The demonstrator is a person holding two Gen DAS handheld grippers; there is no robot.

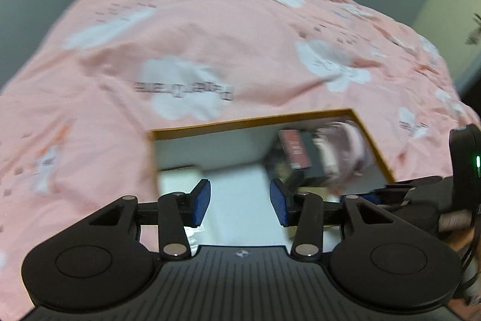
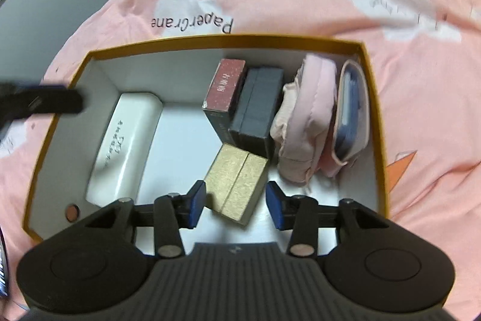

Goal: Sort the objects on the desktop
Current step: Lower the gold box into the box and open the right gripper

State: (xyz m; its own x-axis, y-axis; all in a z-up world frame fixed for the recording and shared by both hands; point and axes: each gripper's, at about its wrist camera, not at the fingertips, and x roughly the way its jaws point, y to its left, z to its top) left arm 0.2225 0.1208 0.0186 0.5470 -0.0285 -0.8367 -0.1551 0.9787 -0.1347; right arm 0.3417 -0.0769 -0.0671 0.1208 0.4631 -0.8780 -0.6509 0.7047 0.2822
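An orange-rimmed cardboard box (image 2: 210,39) with a white inside lies on a pink bedspread. It holds a white glasses case (image 2: 126,146), a red box (image 2: 224,86), a dark grey box (image 2: 258,104), a gold box (image 2: 237,182) and two pink pouches (image 2: 303,116). My right gripper (image 2: 237,205) hangs over the gold box, which lies on the box floor between the blue pads; the pads stand open and clear of it. My left gripper (image 1: 240,203) is open and empty above the left part of the box (image 1: 249,121). It shows as a dark blur (image 2: 45,104) in the right wrist view.
The pink bedspread (image 1: 210,35) with white cloud prints surrounds the box on all sides. Grey walls rise behind it. The white floor in the middle of the box (image 2: 186,125) is bare. The right gripper's body, with a green light (image 1: 478,163), sits at the right edge of the left wrist view.
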